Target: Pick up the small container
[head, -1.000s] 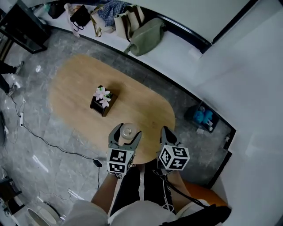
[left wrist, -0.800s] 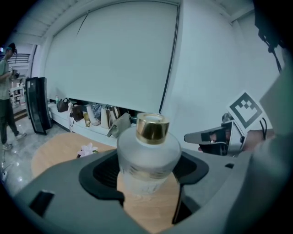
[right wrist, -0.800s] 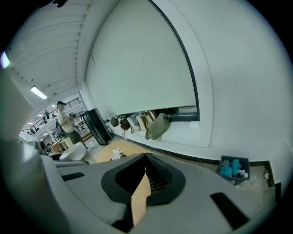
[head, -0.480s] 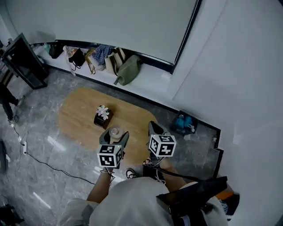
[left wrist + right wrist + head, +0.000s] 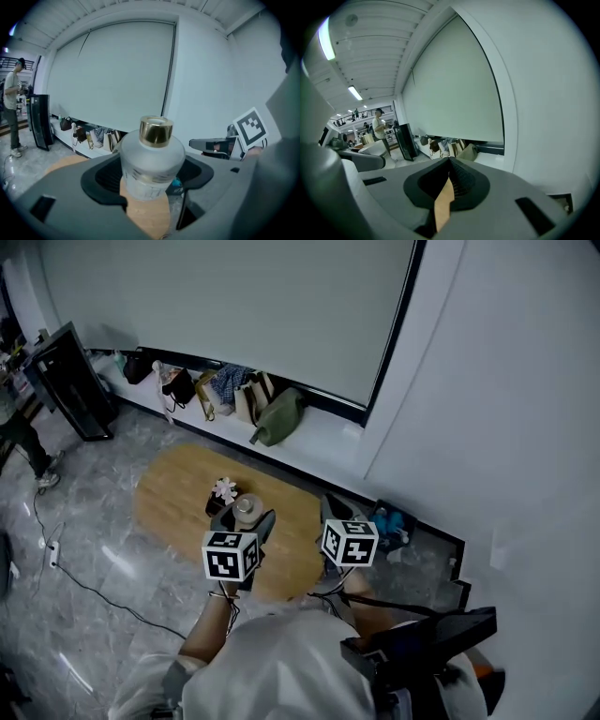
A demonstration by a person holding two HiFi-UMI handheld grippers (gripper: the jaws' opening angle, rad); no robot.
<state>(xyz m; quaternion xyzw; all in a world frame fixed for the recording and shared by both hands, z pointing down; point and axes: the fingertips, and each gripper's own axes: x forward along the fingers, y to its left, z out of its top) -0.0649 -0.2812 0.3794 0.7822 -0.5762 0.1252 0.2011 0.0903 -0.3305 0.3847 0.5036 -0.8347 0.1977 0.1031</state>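
In the head view I'm standing taller than a second ago, and my left gripper (image 5: 244, 517) has raised the small frosted glass container with gold cap (image 5: 247, 507) off the oval wooden tabletop (image 5: 173, 502). In the left gripper view, the jaws clamp its body and it sits upright. In the right gripper view, the right gripper (image 5: 449, 177) is all but closed and empty. I judge the pick-up done.

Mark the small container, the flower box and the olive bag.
small container (image 5: 151, 161): left gripper view, frosted body.
flower box (image 5: 223, 489): head view, blossoms on top.
olive bag (image 5: 281, 414): head view, its middle.
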